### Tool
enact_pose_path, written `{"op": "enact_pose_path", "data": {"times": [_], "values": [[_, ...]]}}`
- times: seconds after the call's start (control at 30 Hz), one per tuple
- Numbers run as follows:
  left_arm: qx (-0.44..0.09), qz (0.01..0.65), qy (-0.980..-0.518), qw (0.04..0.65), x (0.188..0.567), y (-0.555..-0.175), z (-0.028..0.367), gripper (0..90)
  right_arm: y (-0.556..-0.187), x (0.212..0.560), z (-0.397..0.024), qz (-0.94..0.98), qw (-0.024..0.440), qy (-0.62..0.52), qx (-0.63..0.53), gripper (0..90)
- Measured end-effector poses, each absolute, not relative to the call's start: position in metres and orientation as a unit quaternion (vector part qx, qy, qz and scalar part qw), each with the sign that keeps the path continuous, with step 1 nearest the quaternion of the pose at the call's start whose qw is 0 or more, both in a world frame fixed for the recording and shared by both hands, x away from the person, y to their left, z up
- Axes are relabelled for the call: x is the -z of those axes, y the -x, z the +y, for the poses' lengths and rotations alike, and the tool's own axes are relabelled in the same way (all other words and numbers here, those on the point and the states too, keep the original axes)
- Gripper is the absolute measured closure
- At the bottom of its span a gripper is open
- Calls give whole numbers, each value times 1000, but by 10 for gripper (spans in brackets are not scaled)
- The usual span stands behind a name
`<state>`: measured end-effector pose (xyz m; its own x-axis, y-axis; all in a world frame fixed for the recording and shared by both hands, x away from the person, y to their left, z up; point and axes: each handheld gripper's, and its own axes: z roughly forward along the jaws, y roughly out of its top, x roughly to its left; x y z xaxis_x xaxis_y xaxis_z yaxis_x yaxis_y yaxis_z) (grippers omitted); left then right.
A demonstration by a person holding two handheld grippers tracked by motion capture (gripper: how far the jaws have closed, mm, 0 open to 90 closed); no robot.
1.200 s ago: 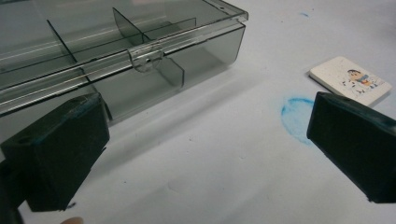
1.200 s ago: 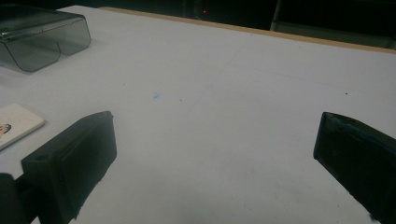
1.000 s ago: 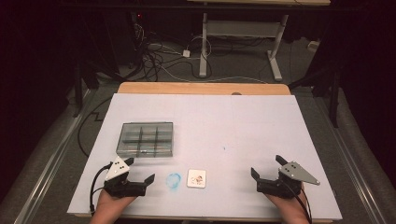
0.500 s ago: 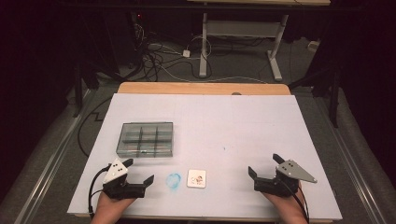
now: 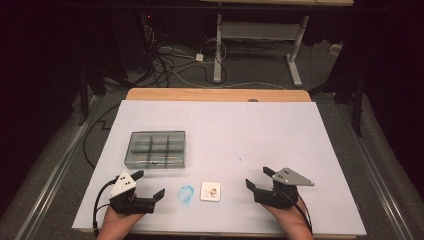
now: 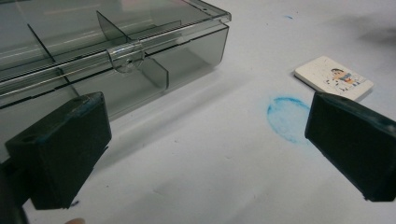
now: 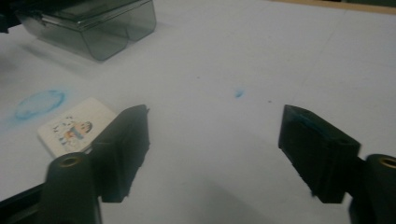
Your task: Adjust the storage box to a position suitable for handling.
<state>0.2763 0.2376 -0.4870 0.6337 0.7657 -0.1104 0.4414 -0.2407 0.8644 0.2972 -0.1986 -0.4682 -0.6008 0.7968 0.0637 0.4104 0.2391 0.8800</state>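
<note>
Right tool (image 5: 256,181) is seen shifted leftward across the worktop (image 5: 300,150) vs a sec ago, closer to the small white card (image 5: 210,191), and its jaws have just been closing partway; nothing is held between them yet, still apart. Left tool (image 5: 149,186) is kept where it was, jaws wide apart, empty.

Card is found flat on the worktop between the two tools, just right of the blue smudge (image 5: 186,194). From the right tool it lies off to the left, near the left jaw tip in the right gripper view (image 7: 77,126). In the left gripper view it sits beyond the right-side jaw (image 6: 334,77). Both tools are about equally near, but the right one is pointed at it & moving. No clear long axis is offered, roughly square. Clear compartment box (image 5: 156,149) is left closed, further back on the left.
</note>
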Motion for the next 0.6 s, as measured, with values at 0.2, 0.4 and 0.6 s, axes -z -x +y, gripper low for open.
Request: {"op": "enact_pose_path", "data": {"times": [0.2, 0.4, 0.6], "values": [[-171, 398, -774, 462, 487, -278, 235, 2, -295, 471, -183, 782, 168, -379, -466, 564], [-170, 398, -774, 462, 487, -278, 235, 2, -294, 472, -172, 795, 143, -360, -466, 759], [-168, 401, -774, 459, 488, -280, 234, 13, -291, 469, -160, 808, 140, -337, -464, 900]]}}
